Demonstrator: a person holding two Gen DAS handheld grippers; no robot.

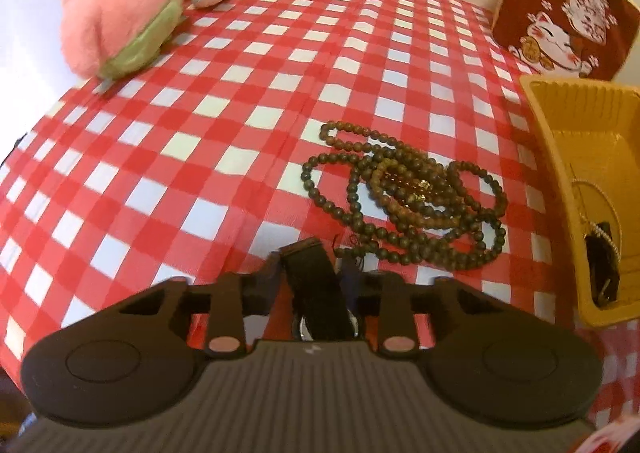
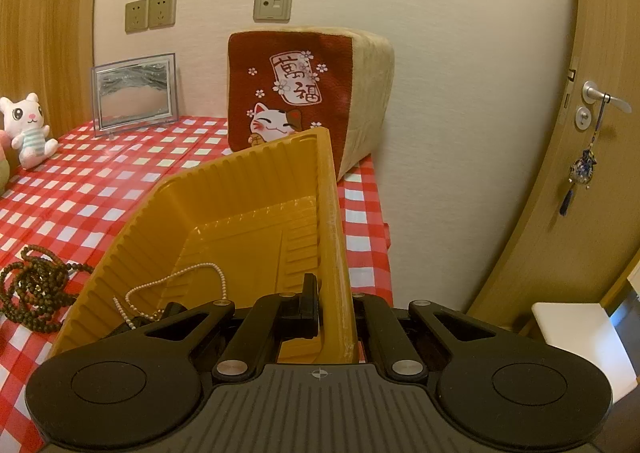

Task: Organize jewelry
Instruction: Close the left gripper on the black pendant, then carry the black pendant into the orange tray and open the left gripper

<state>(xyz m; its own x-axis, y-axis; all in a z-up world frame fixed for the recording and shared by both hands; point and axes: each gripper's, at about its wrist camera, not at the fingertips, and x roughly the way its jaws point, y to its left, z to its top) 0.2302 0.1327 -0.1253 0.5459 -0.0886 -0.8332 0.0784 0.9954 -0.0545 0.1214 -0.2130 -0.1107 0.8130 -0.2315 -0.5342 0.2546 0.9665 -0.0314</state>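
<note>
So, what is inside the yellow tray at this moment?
Inside the yellow tray lies a thin pale bead chain and a dark item beside it. The right gripper, clamped on the tray's wall, covers the near corner, so anything there cannot be seen.

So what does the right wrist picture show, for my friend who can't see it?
The right gripper is clamped on the wall of a yellow tray, tipping it up off a red checked tablecloth. A pearl chain lies inside the tray, dark beads sit to its left, and a cat cushion stands behind it.
</note>
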